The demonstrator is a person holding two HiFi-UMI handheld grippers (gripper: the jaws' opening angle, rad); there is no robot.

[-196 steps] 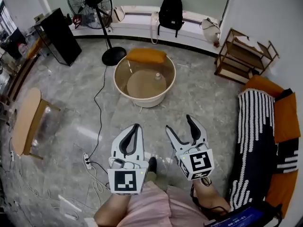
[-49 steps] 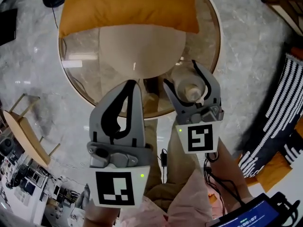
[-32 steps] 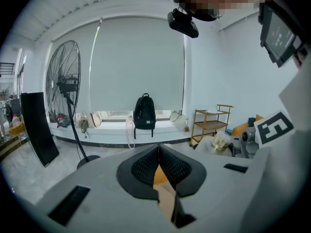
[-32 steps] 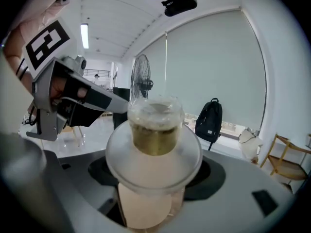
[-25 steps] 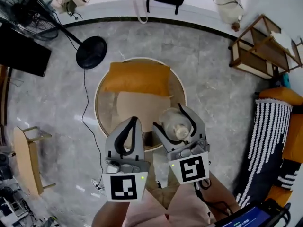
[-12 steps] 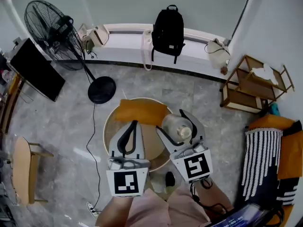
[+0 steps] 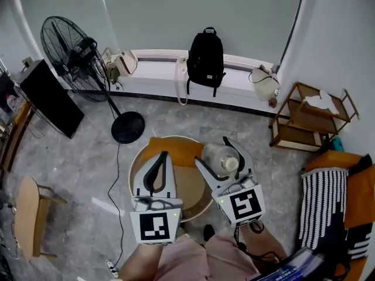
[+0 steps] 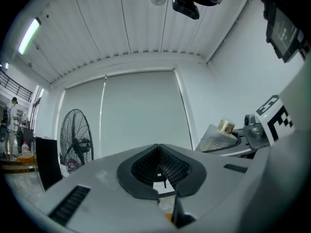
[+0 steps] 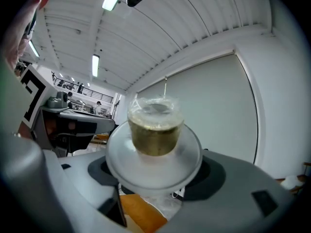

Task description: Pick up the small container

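Note:
The small container point(image 7: 221, 158) is a clear, bottle-like jar with a pale gold cap and plastic wrap over its top. My right gripper point(image 7: 223, 158) is shut on it and holds it up high above the round table point(image 7: 138, 157). In the right gripper view the small container point(image 9: 154, 140) fills the space between the jaws, cap toward the camera. My left gripper point(image 7: 157, 171) is beside it on the left, shut with nothing in it. In the left gripper view the left gripper point(image 8: 159, 160) has its dark pads pressed together, and the small container point(image 8: 217, 134) shows at the right.
An orange cushion point(image 7: 176, 147) lies on the table's far side. A standing fan point(image 7: 79, 48) and its round base point(image 7: 128, 127) are at the left, with a cable on the floor. A black backpack point(image 7: 205, 57) sits on the window ledge; a wooden shelf point(image 7: 307, 119) and sofa point(image 7: 334, 209) are at the right.
Over the earlier frames my right gripper closed on the container at the table and lifted it. The view has since risen away from the table, and the room now shows wide.

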